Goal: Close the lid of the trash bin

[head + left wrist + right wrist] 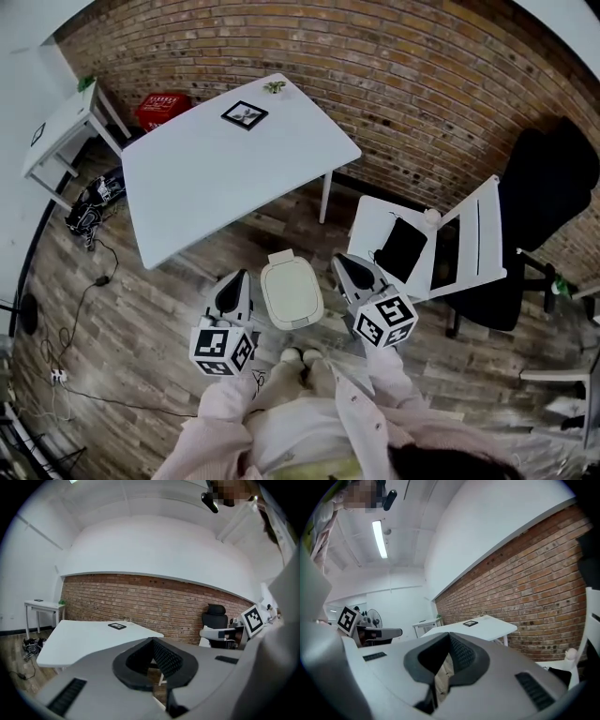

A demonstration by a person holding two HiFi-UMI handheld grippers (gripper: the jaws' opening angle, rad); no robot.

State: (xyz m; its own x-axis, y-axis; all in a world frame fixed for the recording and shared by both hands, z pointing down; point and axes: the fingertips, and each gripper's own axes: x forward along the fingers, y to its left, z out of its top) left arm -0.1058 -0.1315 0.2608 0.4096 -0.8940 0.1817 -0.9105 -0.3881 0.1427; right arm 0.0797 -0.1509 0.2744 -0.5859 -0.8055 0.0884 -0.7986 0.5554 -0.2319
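Note:
The cream trash bin (292, 292) stands on the wooden floor in the head view, just ahead of the person's feet, and its lid lies flat on top. My left gripper (234, 282) hangs to the left of the bin, apart from it, jaws together and empty. To the bin's right, also clear of it, is my right gripper (348, 268), shut with nothing held. In the left gripper view my left gripper (152, 642) points level towards the brick wall. The right gripper view shows my right gripper (449, 637) aimed level along that wall. The bin appears in neither gripper view.
A white table (234, 159) stands behind the bin. At the right are a white folding stand (469, 239) with a black tablet (401, 248) and a black office chair (548, 187). A red basket (161, 108), a small side table (56, 131) and floor cables (94, 202) lie far left.

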